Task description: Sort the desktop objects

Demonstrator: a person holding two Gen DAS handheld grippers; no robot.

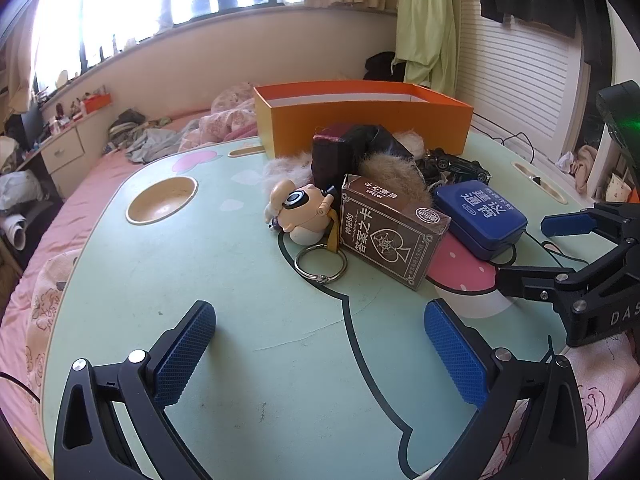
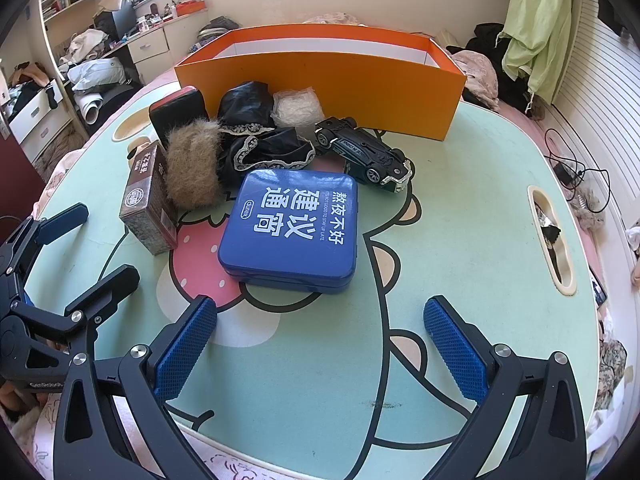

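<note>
Both tongs – left tongs (image 1: 320, 360) and right tongs (image 2: 320, 360) – gaping, empty; I'd straddle the blue tin (image 2: 290, 230) squarely, then lift into the orange box (image 2: 320, 80).

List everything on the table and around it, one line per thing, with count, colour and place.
open cardboard box: 1, orange, far side of table
flat metal tin: 1, blue with white lettering, table centre, nearest the right tongs
card-deck box: 1, brown, left of the tin
toy car: 1, dark, between tin and orange box
fuzzy fur piece: 1, tan, in the pile behind the card box
lace-trimmed cloth: 1, black, pile centre
padded case: 1, dark, pile's left end
doll figurine: 1, cream, left of card box
metal ring: 1, silver, in front of the figurine
cartoon-print table: 1, mint green
left tongs: 1, black with blue pads, open, near edge
right tongs: 1, same, open, before the tin
</note>
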